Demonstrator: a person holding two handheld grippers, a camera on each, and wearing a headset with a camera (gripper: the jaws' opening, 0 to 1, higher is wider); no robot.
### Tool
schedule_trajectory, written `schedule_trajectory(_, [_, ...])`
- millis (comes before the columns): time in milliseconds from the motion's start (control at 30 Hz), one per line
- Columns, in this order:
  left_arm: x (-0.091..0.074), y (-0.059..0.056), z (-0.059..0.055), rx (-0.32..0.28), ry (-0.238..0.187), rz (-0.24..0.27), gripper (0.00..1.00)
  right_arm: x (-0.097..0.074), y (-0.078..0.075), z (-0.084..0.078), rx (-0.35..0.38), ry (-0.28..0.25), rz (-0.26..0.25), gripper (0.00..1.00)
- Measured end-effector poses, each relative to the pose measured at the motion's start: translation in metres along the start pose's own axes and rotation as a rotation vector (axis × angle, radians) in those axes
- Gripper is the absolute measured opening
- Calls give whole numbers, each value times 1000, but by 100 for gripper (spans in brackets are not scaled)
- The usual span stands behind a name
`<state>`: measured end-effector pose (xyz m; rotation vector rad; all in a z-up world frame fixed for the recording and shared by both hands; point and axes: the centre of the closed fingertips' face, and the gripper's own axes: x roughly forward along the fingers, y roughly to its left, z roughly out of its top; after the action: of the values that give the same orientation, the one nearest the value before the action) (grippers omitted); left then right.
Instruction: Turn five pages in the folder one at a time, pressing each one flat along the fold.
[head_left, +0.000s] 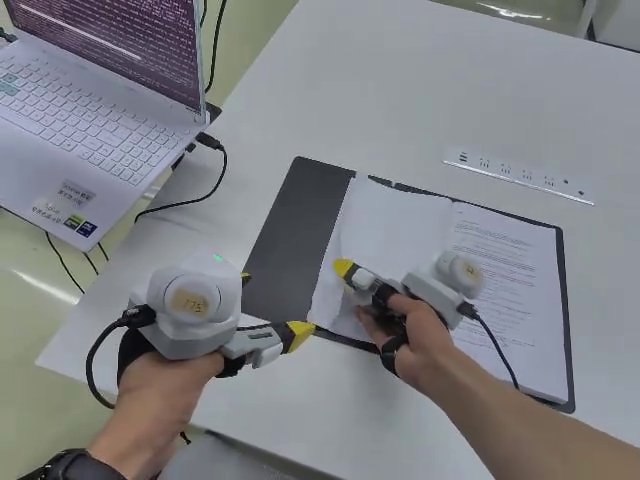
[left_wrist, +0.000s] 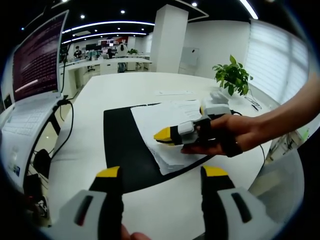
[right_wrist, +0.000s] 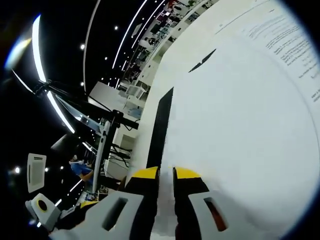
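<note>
The black folder (head_left: 290, 235) is being kept open on the white table (head_left: 400, 80), with printed text showing on its right side. A white page (head_left: 385, 225) is being pinched between the nearly closed jaws of the right gripper (head_left: 343, 268), which is pointed leftward. The left gripper (left_wrist: 162, 172) is being held with its jaws spread, near the folder's front corner.
</note>
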<state>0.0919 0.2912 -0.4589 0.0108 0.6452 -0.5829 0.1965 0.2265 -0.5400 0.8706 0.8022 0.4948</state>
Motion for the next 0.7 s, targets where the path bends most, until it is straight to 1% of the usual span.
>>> schedule_trajectory(67, [0, 0, 0, -2, 0, -1, 62, 0, 1, 1, -8, -1, 5, 9])
schedule_trajectory(133, [1, -1, 0, -6, -2, -5, 62, -1, 4, 1, -12, -4, 15, 12])
schedule_trajectory(267, [3, -2, 1, 0, 1, -22, 60, -8, 8, 0, -45, 5, 23, 16])
schedule_trajectory(367, [4, -2, 5, -4, -16, -43, 56, -15, 8, 1, -64, 11, 23, 20])
schedule_trajectory(433, [3, 1, 8, -2, -28, -43, 53, -19, 7, 2, -89, 17, 21, 22])
schedule_trajectory(533, [6, 5, 7, 5, -23, -49, 48, -28, 2, 4, -142, 25, 8, 23])
schedule_trajectory(600, [8, 8, 6, 13, -14, -52, 47, -35, -1, 4, -176, 32, -6, 23])
schedule_trajectory(700, [11, 10, 8, 17, -17, -57, 45, -44, -6, 3, -214, 46, -22, 23])
